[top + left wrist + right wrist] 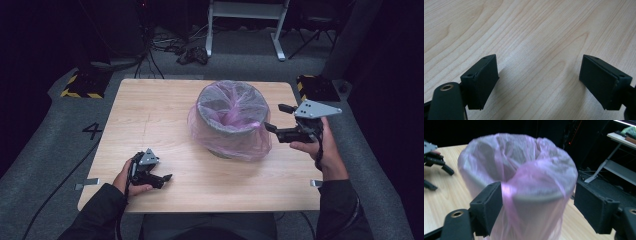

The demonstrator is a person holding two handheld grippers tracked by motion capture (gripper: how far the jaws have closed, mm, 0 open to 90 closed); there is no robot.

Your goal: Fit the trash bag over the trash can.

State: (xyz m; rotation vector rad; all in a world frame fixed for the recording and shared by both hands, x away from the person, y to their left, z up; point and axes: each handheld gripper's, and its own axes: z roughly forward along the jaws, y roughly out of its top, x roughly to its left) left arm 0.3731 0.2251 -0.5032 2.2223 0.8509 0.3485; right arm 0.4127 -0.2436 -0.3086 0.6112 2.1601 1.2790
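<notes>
A grey round bin lined with a thin pink plastic bag stands at the middle of the wooden table. The bag is folded over the rim and hangs loosely down the sides. My right gripper is open at the bin's right side, level with the rim. In the right gripper view the bin sits between the spread jaws of the right gripper. My left gripper is open, low over the table near the front left, with bare wood between the jaws of the left gripper.
The table's front edge lies close to my forearms. On the dark floor around the table are a white metal frame behind it, cables and two yellow-black striped blocks at the far corners.
</notes>
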